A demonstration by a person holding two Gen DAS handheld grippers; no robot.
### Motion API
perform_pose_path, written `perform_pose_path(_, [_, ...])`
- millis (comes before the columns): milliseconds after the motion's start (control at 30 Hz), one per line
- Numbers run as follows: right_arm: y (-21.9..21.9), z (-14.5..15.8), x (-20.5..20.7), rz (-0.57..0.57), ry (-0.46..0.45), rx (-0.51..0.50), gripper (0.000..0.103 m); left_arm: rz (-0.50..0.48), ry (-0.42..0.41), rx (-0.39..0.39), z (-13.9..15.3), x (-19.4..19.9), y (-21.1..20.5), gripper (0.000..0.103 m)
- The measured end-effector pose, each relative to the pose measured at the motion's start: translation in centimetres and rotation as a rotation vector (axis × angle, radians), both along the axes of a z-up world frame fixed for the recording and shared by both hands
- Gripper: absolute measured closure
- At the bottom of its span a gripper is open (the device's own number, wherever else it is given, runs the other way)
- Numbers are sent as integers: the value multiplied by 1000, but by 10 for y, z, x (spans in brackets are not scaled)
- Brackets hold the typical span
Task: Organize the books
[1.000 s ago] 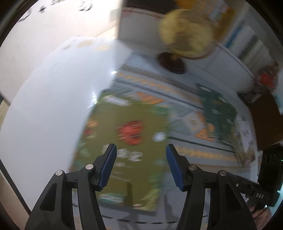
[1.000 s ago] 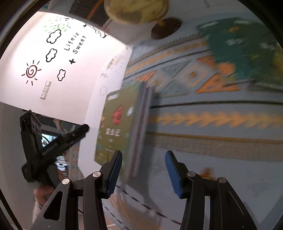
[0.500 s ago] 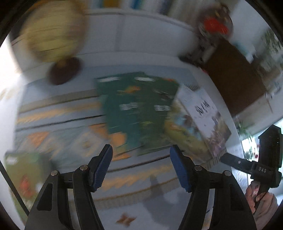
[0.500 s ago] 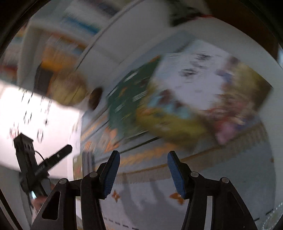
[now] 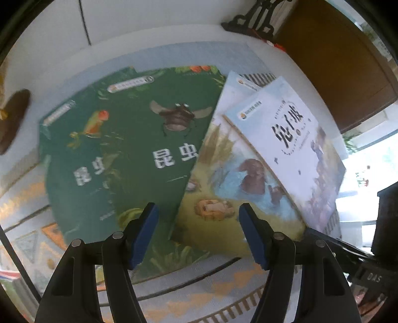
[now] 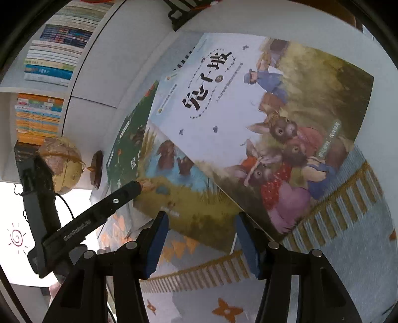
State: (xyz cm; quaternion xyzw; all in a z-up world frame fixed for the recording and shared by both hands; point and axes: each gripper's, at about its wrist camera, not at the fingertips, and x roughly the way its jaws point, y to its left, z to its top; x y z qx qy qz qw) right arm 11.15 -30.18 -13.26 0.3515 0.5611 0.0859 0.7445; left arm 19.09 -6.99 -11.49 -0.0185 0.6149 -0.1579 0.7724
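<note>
Several picture books lie overlapped on a patterned cloth (image 5: 204,285). Two dark green insect books (image 5: 139,149) lie at the left. A yellow-green rabbit book (image 5: 223,198) lies over their right edge. A white-topped rabbit book (image 5: 293,139) lies on top at the right; it also shows in the right wrist view (image 6: 261,119). My left gripper (image 5: 197,236) is open and empty, just above the near edges of the green and yellow-green books. My right gripper (image 6: 201,241) is open and empty, at the near edge of the yellow-green book (image 6: 179,193). The left gripper shows in the right wrist view (image 6: 99,213).
A globe (image 6: 62,166) on a dark round base (image 6: 97,171) stands at the far left of the cloth. White shelves with rows of books (image 6: 54,39) are behind. A black stand (image 5: 251,20) and a brown cabinet (image 5: 335,62) are at the back right.
Both grippers have swung right, away from the olive-green book at the left, to the pile of overlapped books. Both stay open and empty.
</note>
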Motion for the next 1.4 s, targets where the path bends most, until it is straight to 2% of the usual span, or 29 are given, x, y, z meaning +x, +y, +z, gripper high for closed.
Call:
perform_pose_path(133, [-4,-4,-1,-34,-25,9,47,-52,-13,-4,1,-6,-8,38])
perform_pose_path(167, [-3,-5,0,-29,-26,9,45,-68,-8,-21,2,-8,-11,34])
perform_pose_path(400, [8,-3,7,61,-56,9,24,-143,-42,41,8,-34,-20,33])
perform_pose_path(500, [13,-2,7,124,-68,-13,23,-150,-40,31,11,-56,-15,33])
perform_pose_path(667, [21,-4,4,200,-63,8,23,-65,-21,-17,10,-98,9,33])
perform_pose_path(733, [34,-5,-1,263,-57,21,23,-22,-22,-17,11,-117,22,33])
perform_pose_path(867, [61,-7,-14,358,-51,26,23,61,5,-68,12,-152,47,33])
perform_pose_path(933, [72,-9,-21,394,-42,50,23,75,24,-60,12,-165,53,33])
perform_pose_path(1033, [90,-8,-26,502,-52,38,22,55,66,-91,4,-175,74,33])
perform_pose_path(1133, [93,-6,-21,516,-90,51,24,87,69,-68,-4,-175,88,33])
perform_pose_path(1200, [94,-7,-16,500,-127,-1,24,141,54,-97,-5,-165,96,33])
perform_pose_path(1300, [101,-6,-12,519,-173,-19,24,196,7,-121,-1,-147,99,33])
perform_pose_path(1400, [109,-6,-11,546,-230,-44,23,201,8,-137,-4,-129,95,32])
